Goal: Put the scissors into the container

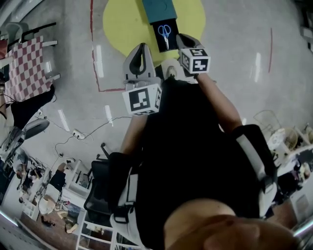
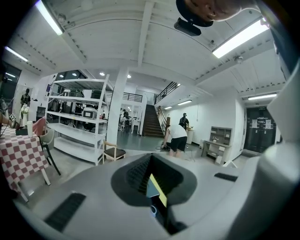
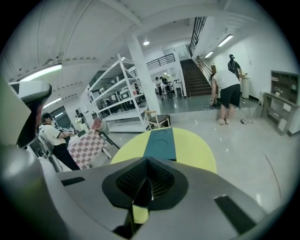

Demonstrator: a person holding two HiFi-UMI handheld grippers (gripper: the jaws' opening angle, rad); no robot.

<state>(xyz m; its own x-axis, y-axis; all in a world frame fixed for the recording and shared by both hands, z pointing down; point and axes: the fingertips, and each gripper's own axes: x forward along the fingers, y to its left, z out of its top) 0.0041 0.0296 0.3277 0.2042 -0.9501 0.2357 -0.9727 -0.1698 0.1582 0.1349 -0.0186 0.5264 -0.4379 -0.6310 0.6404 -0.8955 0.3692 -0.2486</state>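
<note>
Both arms bent at the elbow, grippers held out in front of the torso, jaws pointing ahead at the round yellow worktop [image 1: 122, 24]. Left gripper [image 1: 142, 49] sits nearer the body, short of the worktop's near edge; jaws together, nothing between them. Right gripper [image 1: 183, 40] is further forward, over that near edge; jaws also together, empty. Scissors [image 1: 165, 31], blue handles, lie flat on a black tray [image 1: 159, 44] at the near edge, just left of the right gripper, untouched.

I see blue handles on the steel scissors [image 1: 165, 31], a black rectangular tray [image 1: 160, 45], a round yellow tabletop [image 1: 122, 24] with a teal strip [image 1: 159, 9], and a red-and-white checked tablecloth [image 1: 24, 64].
</note>
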